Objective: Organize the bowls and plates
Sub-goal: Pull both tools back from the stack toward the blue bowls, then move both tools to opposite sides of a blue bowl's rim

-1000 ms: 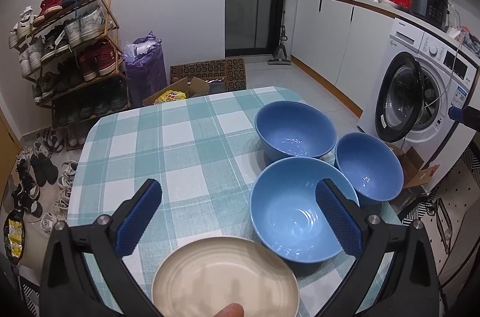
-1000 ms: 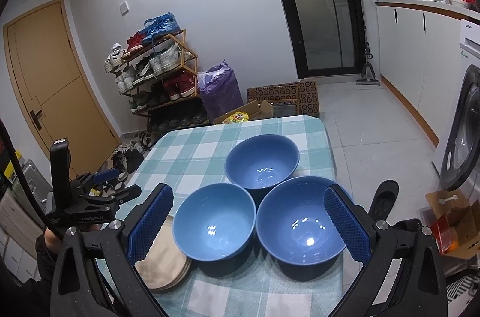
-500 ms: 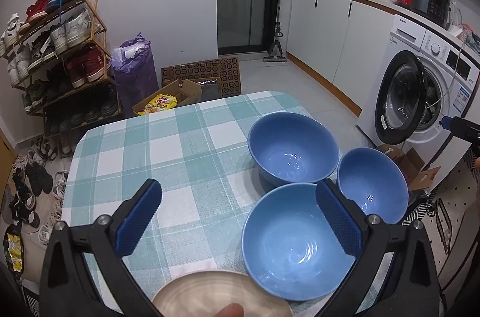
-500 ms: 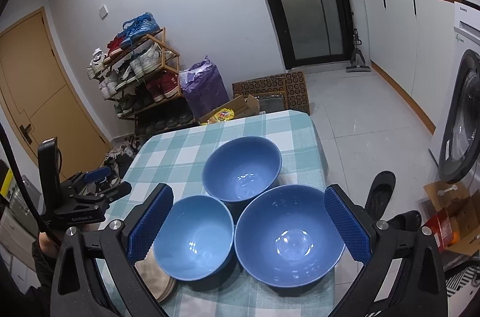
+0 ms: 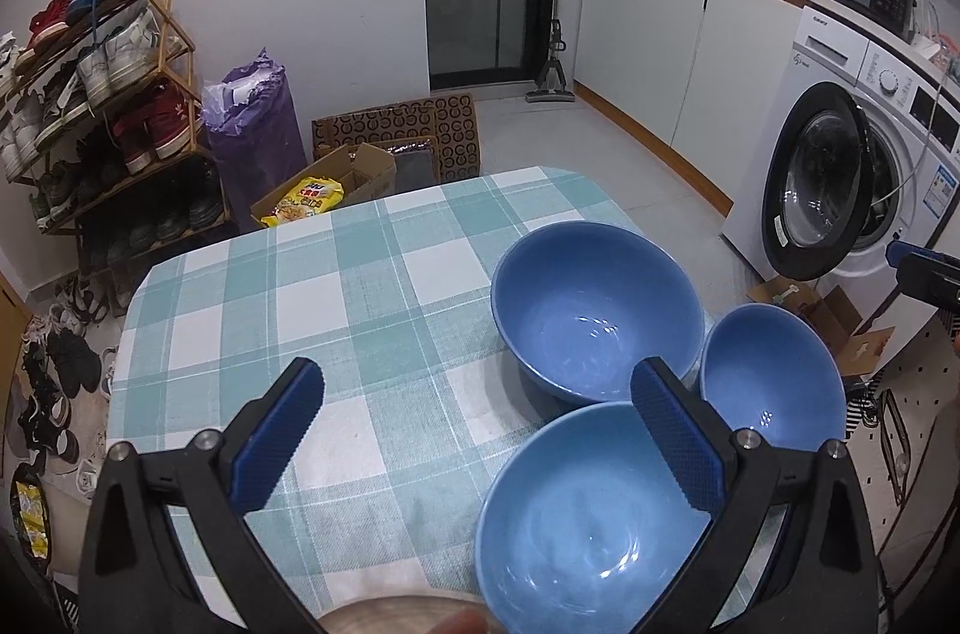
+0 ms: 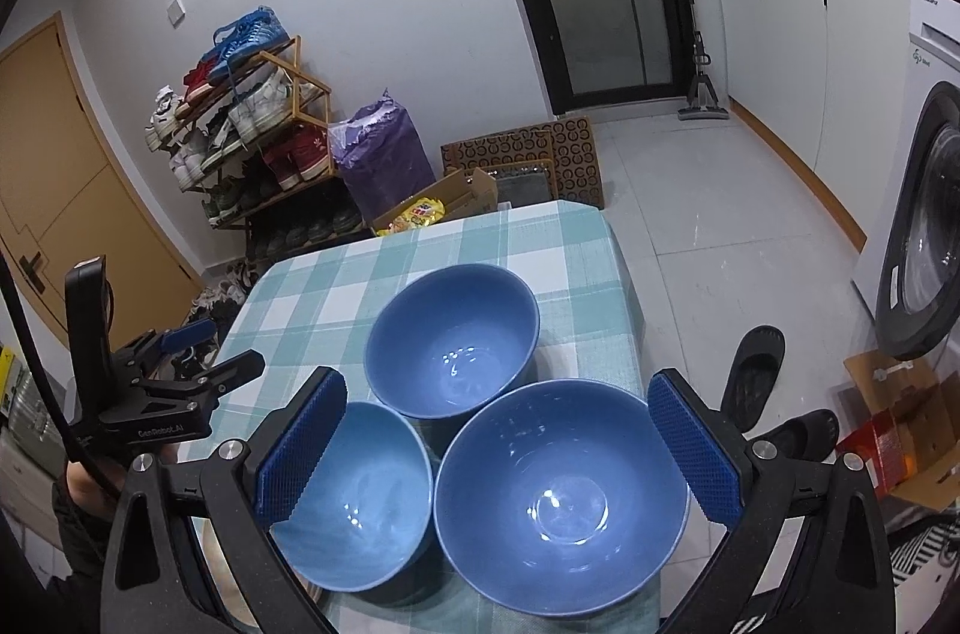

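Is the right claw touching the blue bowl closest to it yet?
Apart. The right wrist view shows the right claw open, its pads spread wide on either side of the nearest blue bowl, with clear space between each pad and the rim.

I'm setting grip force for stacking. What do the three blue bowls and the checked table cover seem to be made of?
The three blue bowls look like glazed ceramic, though glossy melamine is possible: sharp light glints sit on their smooth insides. The teal and white checked table cover looks like matte woven cloth: a fine weave shows and nothing reflects.
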`<state>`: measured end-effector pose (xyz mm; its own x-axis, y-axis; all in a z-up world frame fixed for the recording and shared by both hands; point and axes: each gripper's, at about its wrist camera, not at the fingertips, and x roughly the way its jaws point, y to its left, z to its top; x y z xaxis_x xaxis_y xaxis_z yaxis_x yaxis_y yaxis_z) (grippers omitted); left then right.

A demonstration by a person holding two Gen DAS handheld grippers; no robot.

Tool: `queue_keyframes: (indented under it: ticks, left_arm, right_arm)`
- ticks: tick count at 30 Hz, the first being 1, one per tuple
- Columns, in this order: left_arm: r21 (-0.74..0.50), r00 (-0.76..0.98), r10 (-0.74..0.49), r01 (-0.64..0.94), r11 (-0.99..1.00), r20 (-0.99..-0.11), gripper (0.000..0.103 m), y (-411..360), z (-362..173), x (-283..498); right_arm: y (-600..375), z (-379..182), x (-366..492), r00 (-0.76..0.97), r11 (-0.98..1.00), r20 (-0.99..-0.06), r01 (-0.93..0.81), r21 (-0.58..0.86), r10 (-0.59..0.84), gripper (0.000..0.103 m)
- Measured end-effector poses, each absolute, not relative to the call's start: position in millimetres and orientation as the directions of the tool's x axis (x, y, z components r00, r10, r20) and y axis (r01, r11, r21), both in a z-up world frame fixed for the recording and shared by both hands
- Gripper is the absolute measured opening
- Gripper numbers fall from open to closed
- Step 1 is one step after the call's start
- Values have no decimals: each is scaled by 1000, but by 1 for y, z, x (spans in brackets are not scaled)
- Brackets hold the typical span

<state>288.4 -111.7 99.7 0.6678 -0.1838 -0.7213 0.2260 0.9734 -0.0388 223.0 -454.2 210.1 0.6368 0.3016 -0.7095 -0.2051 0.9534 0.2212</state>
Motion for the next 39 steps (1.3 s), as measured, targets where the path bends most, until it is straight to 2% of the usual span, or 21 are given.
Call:
queue_keyframes:
  ticks: [39]
  left_arm:
    - [-54,573,-164,205,977,-803,103,-131,35,367]
  right_arm:
    - [-428,119,314,494,971,-837,-165,175,235,102]
